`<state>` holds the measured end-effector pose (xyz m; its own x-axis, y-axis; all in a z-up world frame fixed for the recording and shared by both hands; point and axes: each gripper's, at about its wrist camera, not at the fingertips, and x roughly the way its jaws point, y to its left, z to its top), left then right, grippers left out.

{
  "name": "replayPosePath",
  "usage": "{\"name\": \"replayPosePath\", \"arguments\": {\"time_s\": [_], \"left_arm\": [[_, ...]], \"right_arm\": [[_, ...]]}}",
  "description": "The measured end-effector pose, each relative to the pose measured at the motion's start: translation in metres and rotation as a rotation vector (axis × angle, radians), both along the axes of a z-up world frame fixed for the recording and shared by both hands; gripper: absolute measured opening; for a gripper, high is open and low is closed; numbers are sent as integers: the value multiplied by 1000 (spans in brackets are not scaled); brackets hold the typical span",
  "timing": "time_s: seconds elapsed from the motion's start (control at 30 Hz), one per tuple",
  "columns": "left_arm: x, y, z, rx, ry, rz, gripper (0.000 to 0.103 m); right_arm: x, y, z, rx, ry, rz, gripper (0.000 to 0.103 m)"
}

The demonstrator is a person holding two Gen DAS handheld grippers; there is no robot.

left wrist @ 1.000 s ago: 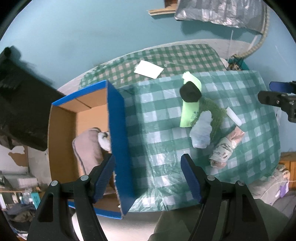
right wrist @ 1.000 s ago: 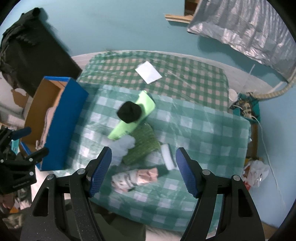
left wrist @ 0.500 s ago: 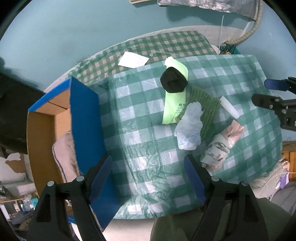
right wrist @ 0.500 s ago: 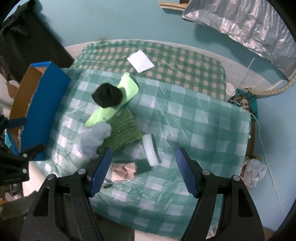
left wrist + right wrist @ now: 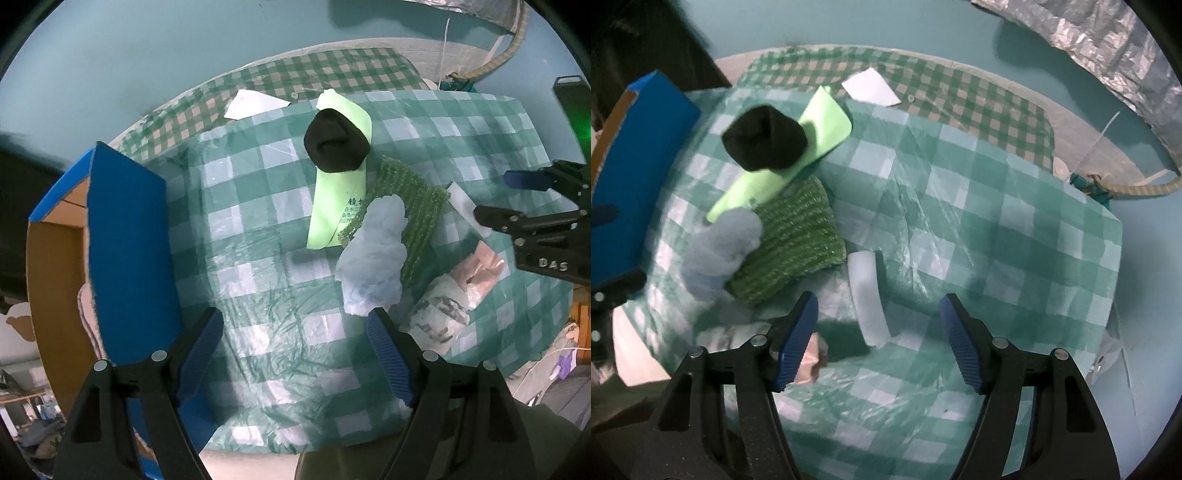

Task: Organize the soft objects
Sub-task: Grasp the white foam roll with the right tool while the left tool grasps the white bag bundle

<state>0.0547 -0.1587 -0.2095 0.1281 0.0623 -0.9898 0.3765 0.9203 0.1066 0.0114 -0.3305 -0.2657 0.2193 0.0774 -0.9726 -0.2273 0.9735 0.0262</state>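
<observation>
Soft things lie on a green checked table (image 5: pixel 258 280): a black rolled sock (image 5: pixel 336 142) on a lime green cloth (image 5: pixel 334 206), a green knitted cloth (image 5: pixel 413 206), a pale blue crumpled cloth (image 5: pixel 373 254), a patterned roll (image 5: pixel 443 314) and a white strip (image 5: pixel 868 295). My left gripper (image 5: pixel 295 354) is open and empty above the table's near part. My right gripper (image 5: pixel 879 343) is open and empty just above the white strip; it shows in the left wrist view (image 5: pixel 517 195).
A blue cardboard box (image 5: pixel 125 236) with a beige cloth (image 5: pixel 86 310) inside stands at the table's left edge. A white paper (image 5: pixel 255 103) lies on the far checked cloth. A silver foil sheet (image 5: pixel 1108 40) hangs at the back right.
My left gripper has moved right from over the box to over the table. My right gripper has moved down and closer over the white strip. Both stayed open.
</observation>
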Motion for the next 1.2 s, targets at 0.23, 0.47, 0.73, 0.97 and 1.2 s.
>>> {"name": "replayPosePath", "arguments": {"time_s": [0.23,0.47,0.73,0.97,1.2], "left_arm": [[7,-6,-11,-4,10,-2,82],[13,-14,-12,-10,15,-13,83],[18,-29,-16,-26,20,-44,87],[25,-40,-35,-26,60,-42,87],[32,-48,-51,-34,107,-33,87]], "right_arm": [[10,5,-20,-21,20,40,58],[14,9,-35,-44,41,70,47],[5,19,-36,-69,29,90,21],[6,10,-29,2,45,43,13],[7,1,-16,53,41,-8,13]]}}
